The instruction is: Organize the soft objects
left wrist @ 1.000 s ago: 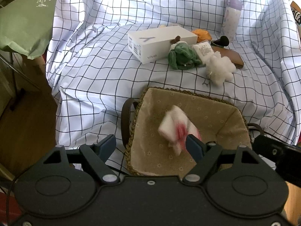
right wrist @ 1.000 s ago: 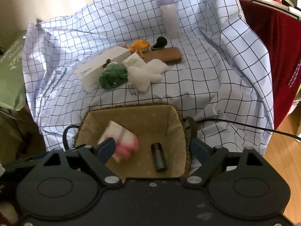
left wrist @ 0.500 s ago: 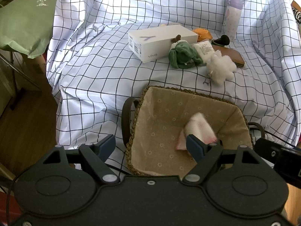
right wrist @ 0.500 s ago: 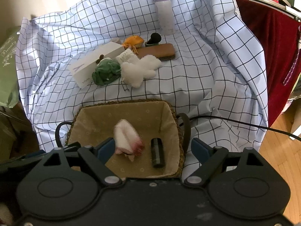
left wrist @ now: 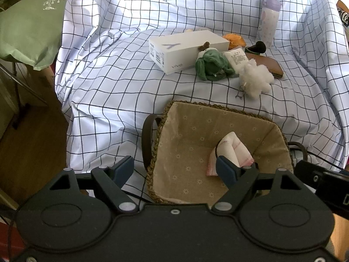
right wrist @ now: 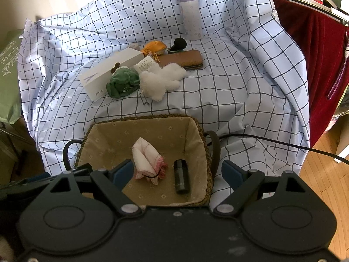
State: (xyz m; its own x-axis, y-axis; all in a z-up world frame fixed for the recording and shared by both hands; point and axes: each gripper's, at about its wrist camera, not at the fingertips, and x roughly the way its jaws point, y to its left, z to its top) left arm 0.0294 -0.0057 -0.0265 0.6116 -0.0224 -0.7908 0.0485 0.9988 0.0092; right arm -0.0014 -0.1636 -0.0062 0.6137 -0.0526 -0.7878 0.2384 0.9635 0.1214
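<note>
Basket held the rolled cloth below your wide, empty right tongs and left tongs, while the white plush lay beyond its far rim.

The left tongs hide the near corner of the pink-edged cloth.

The left gripper is hanging at the bottom of the frame, its jaws standing apart with nothing between them. A pink-and-white cloth bundle is lying in the lined basket at centre. Above, a white box, green plush and white plush are sitting on the checked sheet.
</note>
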